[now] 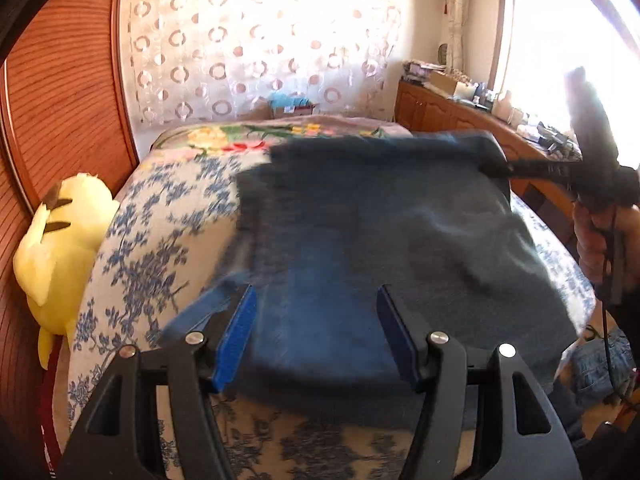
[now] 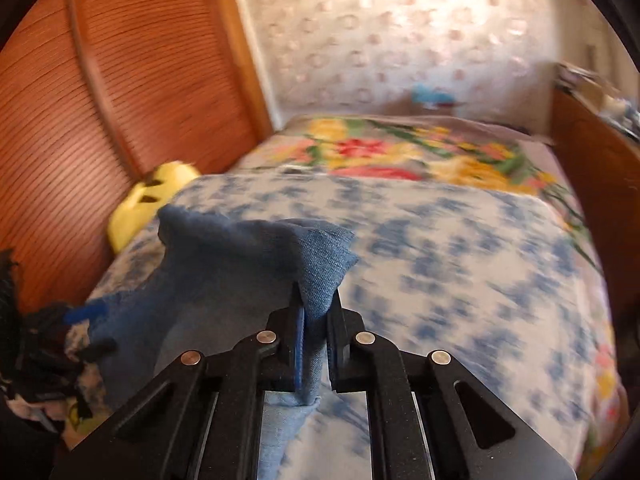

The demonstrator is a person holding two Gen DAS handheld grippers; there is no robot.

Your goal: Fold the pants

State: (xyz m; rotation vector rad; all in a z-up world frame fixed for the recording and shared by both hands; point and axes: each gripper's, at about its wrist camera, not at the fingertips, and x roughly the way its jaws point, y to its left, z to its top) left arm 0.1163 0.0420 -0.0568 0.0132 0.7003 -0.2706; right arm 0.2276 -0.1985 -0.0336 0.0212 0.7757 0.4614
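Left wrist view: left gripper spread wide, empty, with the pants draped on the bed just ahead of its fingers. Right gripper pinches a bunched denim edge. Judgement: grab the near edge before the right pulls.

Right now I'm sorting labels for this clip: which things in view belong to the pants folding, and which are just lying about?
Belongs to the job:
- blue pants
- right tool, clamped on a bunch of the fabric
- left tool, open over the pants
- bed, the work surface

Just lying about:
- yellow plush toy
- cluttered wooden cabinet
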